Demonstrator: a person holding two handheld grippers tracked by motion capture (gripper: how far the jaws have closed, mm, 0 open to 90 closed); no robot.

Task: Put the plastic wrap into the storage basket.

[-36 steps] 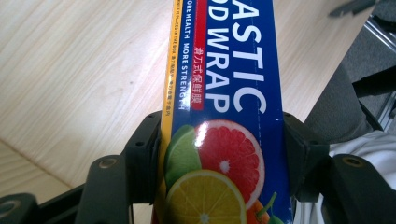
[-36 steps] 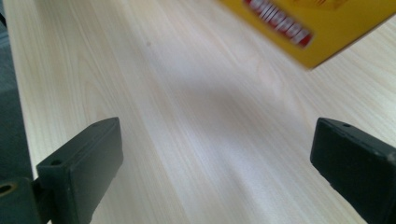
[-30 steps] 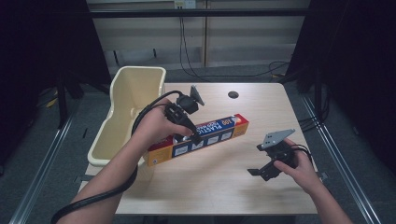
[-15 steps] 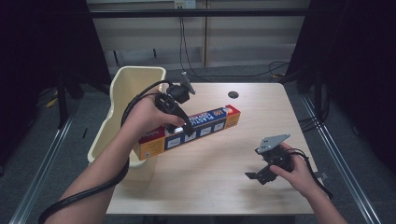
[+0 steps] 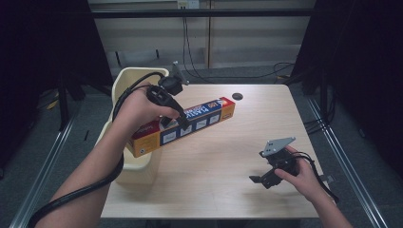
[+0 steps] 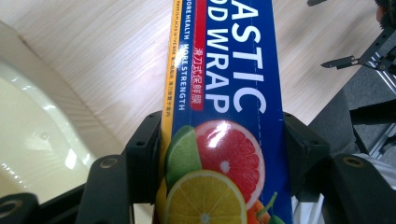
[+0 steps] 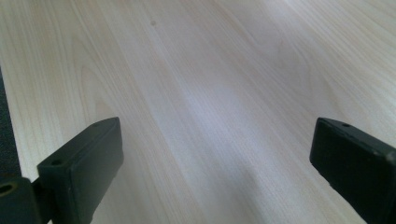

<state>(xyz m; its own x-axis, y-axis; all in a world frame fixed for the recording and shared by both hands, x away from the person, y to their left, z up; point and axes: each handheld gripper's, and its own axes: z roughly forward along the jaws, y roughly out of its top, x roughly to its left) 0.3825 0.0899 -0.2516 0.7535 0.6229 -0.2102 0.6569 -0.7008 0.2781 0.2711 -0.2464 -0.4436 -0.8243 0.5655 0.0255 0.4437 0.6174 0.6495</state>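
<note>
The left gripper (image 5: 179, 124) clamps a long box (image 5: 183, 126) of plastic wrap across its width, jaws pressed against both long sides. The box is lifted off the table (image 5: 228, 156), tilted, its orange end over the rim of a cream bin (image 5: 128, 164) at the table's left edge. In the left gripper view the box (image 6: 224, 107) runs up between the jaws. The right gripper (image 5: 260, 176) hovers low near the table's right front, jaws wide apart, holding nothing.
</note>
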